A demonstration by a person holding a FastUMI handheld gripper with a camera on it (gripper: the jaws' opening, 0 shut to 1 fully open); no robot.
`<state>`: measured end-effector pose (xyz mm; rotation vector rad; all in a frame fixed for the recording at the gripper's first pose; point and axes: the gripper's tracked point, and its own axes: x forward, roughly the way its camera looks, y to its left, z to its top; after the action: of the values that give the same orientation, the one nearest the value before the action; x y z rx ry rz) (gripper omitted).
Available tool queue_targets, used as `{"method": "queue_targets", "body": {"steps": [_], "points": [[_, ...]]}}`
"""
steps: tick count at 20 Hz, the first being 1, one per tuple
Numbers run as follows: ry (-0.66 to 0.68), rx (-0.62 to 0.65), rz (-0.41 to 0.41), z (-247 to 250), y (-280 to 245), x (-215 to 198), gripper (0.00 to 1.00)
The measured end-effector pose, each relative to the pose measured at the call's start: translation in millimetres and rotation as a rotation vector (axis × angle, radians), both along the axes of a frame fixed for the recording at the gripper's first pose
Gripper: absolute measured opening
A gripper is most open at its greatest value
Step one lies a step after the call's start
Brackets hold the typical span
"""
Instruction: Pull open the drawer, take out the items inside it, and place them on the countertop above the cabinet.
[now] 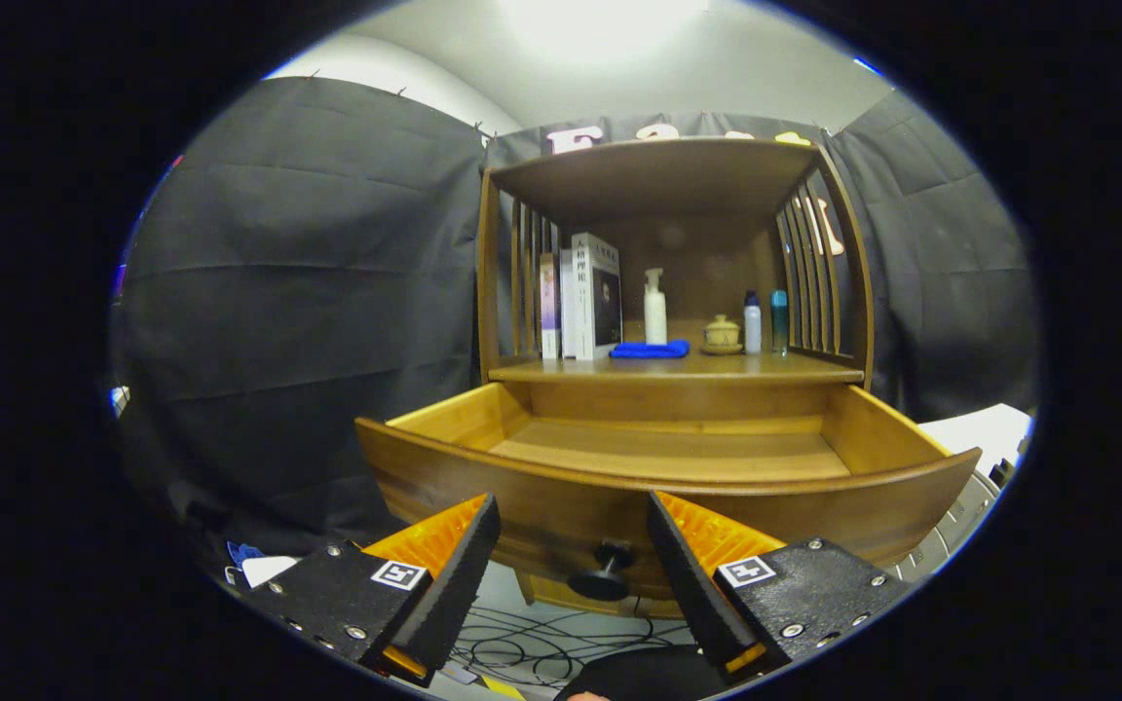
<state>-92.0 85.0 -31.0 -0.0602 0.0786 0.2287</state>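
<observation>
The wooden drawer (668, 487) is pulled out toward me, and the part of its floor that I see is bare. Its dark round knob (608, 570) sits on the curved front, just ahead of and between my fingers. My gripper (571, 535) is open, one finger on each side of the knob, touching nothing. On the countertop (766, 368) above the drawer lie a folded blue cloth (650, 349), a white pump bottle (654, 308), a small lidded tea bowl (722, 334), a white bottle (752, 322) and a teal bottle (779, 321).
Books (585, 297) stand at the countertop's left, against the slatted side of the wooden cabinet (658, 175). Cables (561, 638) lie on the floor below the drawer. A white object (985, 433) sits to the cabinet's right. Black cloth walls surround the booth.
</observation>
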Motion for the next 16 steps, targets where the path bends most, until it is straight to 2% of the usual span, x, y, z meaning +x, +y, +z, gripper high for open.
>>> {"method": "queue_targets", "body": {"steps": [5,10,16], "points": [[-0.015,0.031,-0.023,29,-13,14,0.93],[0.0,0.051,-0.045,51,-35,45,0.93],[0.159,0.065,-0.026,44,-52,86,0.93]]}}
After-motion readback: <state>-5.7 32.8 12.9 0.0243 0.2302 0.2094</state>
